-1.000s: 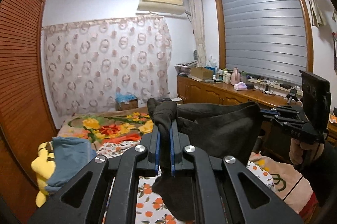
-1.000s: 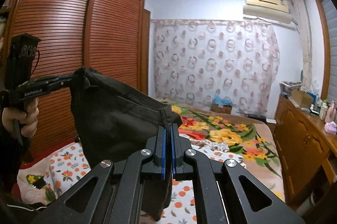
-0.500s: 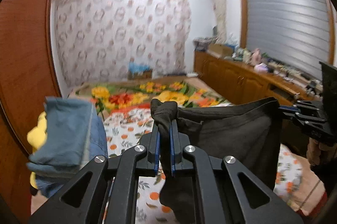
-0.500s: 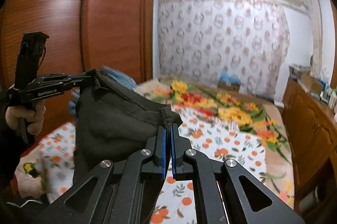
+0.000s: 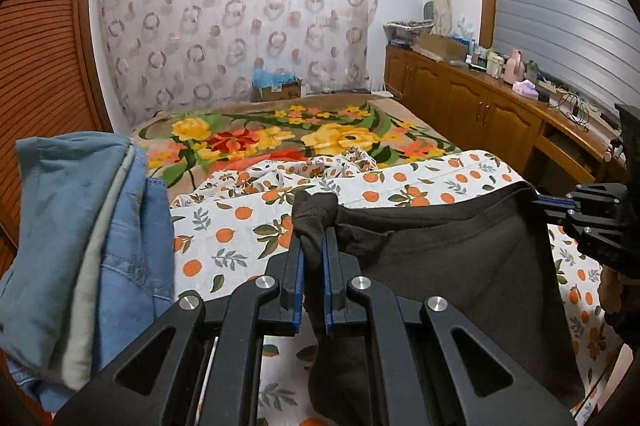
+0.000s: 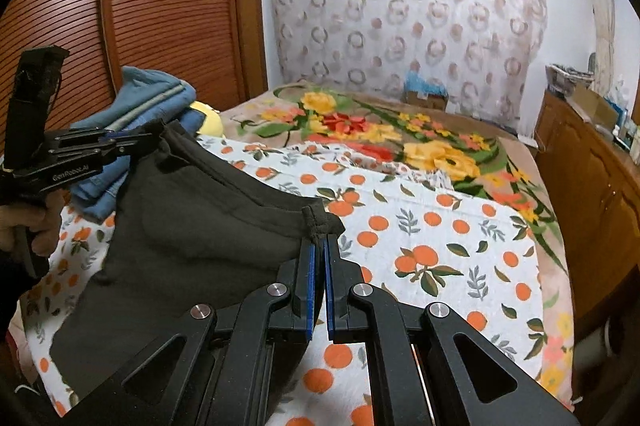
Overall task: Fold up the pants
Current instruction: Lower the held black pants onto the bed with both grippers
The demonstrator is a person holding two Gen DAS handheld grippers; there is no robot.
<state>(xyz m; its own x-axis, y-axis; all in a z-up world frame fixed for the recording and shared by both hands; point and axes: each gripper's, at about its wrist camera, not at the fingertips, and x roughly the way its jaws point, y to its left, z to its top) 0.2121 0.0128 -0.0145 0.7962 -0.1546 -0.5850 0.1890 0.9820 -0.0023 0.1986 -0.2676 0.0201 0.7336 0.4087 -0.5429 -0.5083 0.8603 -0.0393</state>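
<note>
Dark pants (image 5: 448, 266) hang stretched between my two grippers over the bed; they also show in the right wrist view (image 6: 192, 242). My left gripper (image 5: 313, 238) is shut on one bunched corner of the waistband. My right gripper (image 6: 319, 246) is shut on the other corner. Each gripper shows in the other's view: the right gripper (image 5: 554, 203) at the far right, the left gripper (image 6: 132, 140) at the far left. The pants' lower part drapes down toward the orange-print sheet (image 5: 400, 182).
A stack of folded blue clothes (image 5: 80, 238) sits at the bed's left side, by a yellow cushion (image 6: 206, 122). A floral blanket (image 5: 280, 134) covers the far bed. A wooden wardrobe (image 6: 140, 6) stands left and a cluttered wooden counter (image 5: 500, 98) right.
Both grippers have come down toward the bed with the pants held between them. The views have tilted from the ceiling and walls down to the sheet.
</note>
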